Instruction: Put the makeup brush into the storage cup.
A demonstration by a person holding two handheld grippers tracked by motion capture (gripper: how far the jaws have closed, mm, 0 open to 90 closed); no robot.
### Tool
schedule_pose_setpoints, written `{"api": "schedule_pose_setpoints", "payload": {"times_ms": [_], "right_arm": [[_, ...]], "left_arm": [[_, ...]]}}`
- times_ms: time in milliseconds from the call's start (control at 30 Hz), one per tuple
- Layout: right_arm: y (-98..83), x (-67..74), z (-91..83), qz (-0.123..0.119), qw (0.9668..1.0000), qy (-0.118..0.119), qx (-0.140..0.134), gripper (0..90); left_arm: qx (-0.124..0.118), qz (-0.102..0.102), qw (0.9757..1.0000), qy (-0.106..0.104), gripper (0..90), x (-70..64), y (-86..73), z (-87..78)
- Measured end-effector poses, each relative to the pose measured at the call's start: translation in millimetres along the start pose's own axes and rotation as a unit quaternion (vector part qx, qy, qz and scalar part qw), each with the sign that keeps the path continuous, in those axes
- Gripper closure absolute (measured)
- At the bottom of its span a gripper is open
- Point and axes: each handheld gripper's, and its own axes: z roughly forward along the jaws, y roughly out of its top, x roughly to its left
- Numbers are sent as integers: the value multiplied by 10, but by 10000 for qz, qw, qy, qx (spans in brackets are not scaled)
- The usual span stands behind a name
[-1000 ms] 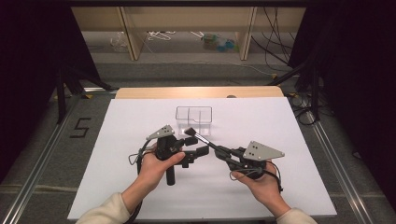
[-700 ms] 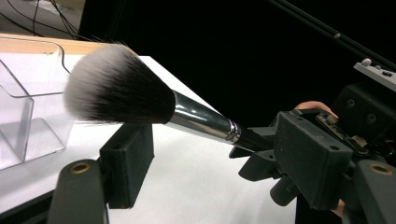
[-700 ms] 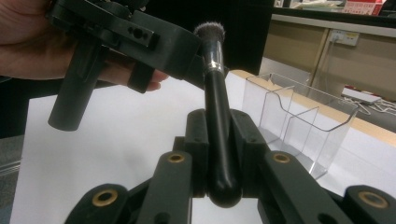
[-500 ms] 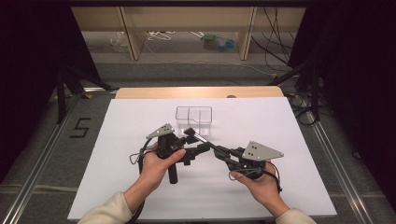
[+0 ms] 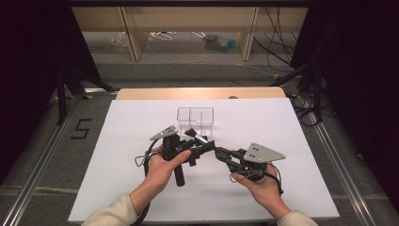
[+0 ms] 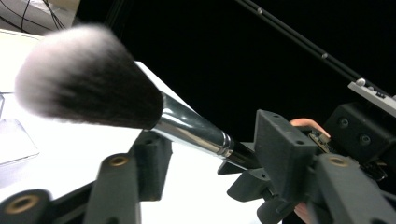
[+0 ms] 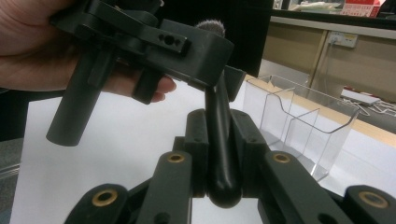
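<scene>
A makeup brush (image 5: 194, 134) with a black-and-white head (image 6: 88, 84), silver ferrule and black handle (image 7: 222, 140) is held above the white table. My right gripper (image 7: 220, 130) is shut on the handle and reaches in from the right (image 5: 220, 151). My left gripper (image 5: 204, 146) comes from the left. Its jaws have just been closing, and the brush's ferrule (image 6: 196, 130) lies slantwise between them (image 6: 215, 154) with a gap still showing. A clear plastic organizer (image 5: 195, 117) stands just behind the brush.
The white sheet (image 5: 291, 136) covers the table, with bare surface left, right and in front of the hands. The clear organizer (image 7: 299, 126) has dividers and stands close to the brush tip. Dark floor and metal rails (image 5: 42, 160) flank the table.
The left gripper's jaws have narrowed around the brush. Both hands and the brush have stayed where they were.
</scene>
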Motion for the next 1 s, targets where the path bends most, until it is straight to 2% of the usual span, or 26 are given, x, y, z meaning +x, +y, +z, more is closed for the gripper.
{"api": "schedule_pose_setpoints", "payload": {"times_ms": [33,167,200,267,300,333,367,400,433,467,500,533,600,700,733,800,867,933,1000], "right_arm": [[1,-2,-4,-15,10000,-6,24,791],[-7,2,7,-13,10000,22,22,790],[-12,-6,22,-72,9999,2,-76,790],[-16,0,29,-84,9999,-66,-52,788],[-16,-3,25,-106,9999,-17,38,786],[-22,1,34,-105,9999,3,54,782],[-33,12,62,-98,9999,54,28,773],[-32,20,58,-103,9999,61,125,760],[-36,35,74,-114,9999,25,120,737],[-36,42,91,-112,9998,89,132,698],[-36,64,103,-73,9997,57,239,647],[-42,64,119,-89,9997,85,204,620],[-55,71,129,-68,9994,55,340,557],[-62,65,133,-46,9991,34,424,473],[-65,63,138,9,9992,73,404,459],[-66,56,131,35,9988,13,483,421],[-72,46,126,86,9986,-1,521,402],[-79,44,126,127,9984,2,543,381],[-88,34,129,134,9985,0,525,363]], "left_arm": [[-38,-52,10000,-13,510,0,-5,3],[-159,-13,9999,-54,581,-9,0,-7],[-198,-15,9998,-53,599,-16,2,-8],[-235,63,9996,-163,639,-28,8,-10],[-266,69,9995,-177,663,-45,9,-9],[-276,142,9991,-286,688,-58,11,-6],[-268,200,9991,-277,719,-76,13,-5],[-249,296,9989,-268,753,-96,13,-2],[-225,439,9983,-295,771,-113,15,5],[-161,592,9979,-228,772,-140,20,8],[-123,675,9974,-212,773,-152,25,6],[-96,817,9964,-207,773,-170,37,4],[-49,1003,9949,-44,774,-206,58,-15],[-5,1336,9910,54,774,-228,97,-41],[14,1363,9906,155,774,-241,103,-51],[35,1489,9886,211,774,-243,121,-67],[46,1535,9873,403,774,-264,128,-86],[87,1699,9844,443,774,-265,151,-101],[124,1814,9817,567,774,-282,176,-118]]}}
